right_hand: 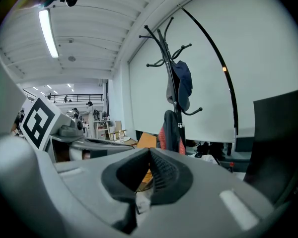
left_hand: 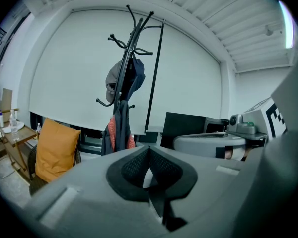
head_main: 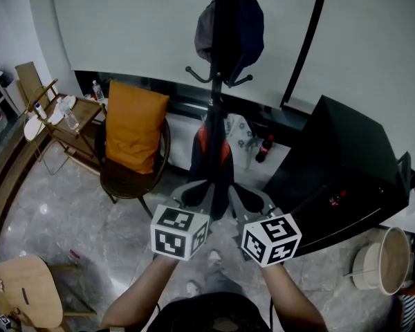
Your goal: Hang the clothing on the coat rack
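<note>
Clothing: a dark jacket with a red lining (head_main: pixel 214 164) hangs low against the pole of the coat rack (head_main: pixel 216 95), below its lower hooks. A grey cap (head_main: pixel 204 34) and a navy garment (head_main: pixel 252 26) sit higher up, under the bare top prongs.
Coat rack: a black pole standing upright on the floor in front of a white screen.
Left gripper (left_hand: pixel 149 148): jaws pressed together tip to tip, with nothing between the pads.
Right gripper (right_hand: pixel 149 151): closed the same way and carrying nothing.
Line-up: the rack stands straight ahead of both tools and well apart from them. Its long axis is vertical, and the jacket drapes down along it. The grippers are held side by side, one on either side of the pole's line, and neither is clearly nearer.
Stage: with both tools empty and garments on the hooks, the hanging looks finished. Any further reach would have to go forward and upward.
Surroundings: a chair (head_main: pixel 128 178) with an orange cushion (head_main: pixel 133 126) stands left of the rack, a black cabinet (head_main: pixel 339 164) is to the right, and a bottle (head_main: pixel 263 148) stands on the floor near the base.
</note>
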Available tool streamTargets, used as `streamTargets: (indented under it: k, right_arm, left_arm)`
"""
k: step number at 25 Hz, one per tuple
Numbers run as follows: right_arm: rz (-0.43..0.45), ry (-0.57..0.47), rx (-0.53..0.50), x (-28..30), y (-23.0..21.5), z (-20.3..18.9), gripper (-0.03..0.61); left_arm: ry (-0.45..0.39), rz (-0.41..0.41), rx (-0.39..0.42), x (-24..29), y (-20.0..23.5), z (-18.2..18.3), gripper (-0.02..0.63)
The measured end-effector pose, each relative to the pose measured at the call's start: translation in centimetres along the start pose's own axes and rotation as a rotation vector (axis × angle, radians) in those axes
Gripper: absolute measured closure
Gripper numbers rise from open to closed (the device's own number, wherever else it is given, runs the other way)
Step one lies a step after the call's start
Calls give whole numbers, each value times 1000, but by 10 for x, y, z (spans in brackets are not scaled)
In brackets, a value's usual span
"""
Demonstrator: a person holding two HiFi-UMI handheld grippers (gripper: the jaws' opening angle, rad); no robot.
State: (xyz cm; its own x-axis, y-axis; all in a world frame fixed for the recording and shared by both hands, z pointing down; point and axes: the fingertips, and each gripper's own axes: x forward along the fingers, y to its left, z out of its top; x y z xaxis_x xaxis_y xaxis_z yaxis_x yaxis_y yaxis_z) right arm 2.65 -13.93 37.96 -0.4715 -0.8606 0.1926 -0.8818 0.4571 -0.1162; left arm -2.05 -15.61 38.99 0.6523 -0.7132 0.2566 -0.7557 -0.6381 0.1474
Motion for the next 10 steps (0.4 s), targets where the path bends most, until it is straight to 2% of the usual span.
streamTargets:
  k: [10]
  right_arm:
    - [8, -3, -8, 1, 3, 2, 577]
  left_arm:
    - [-9, 3, 4, -2, 1, 2, 609]
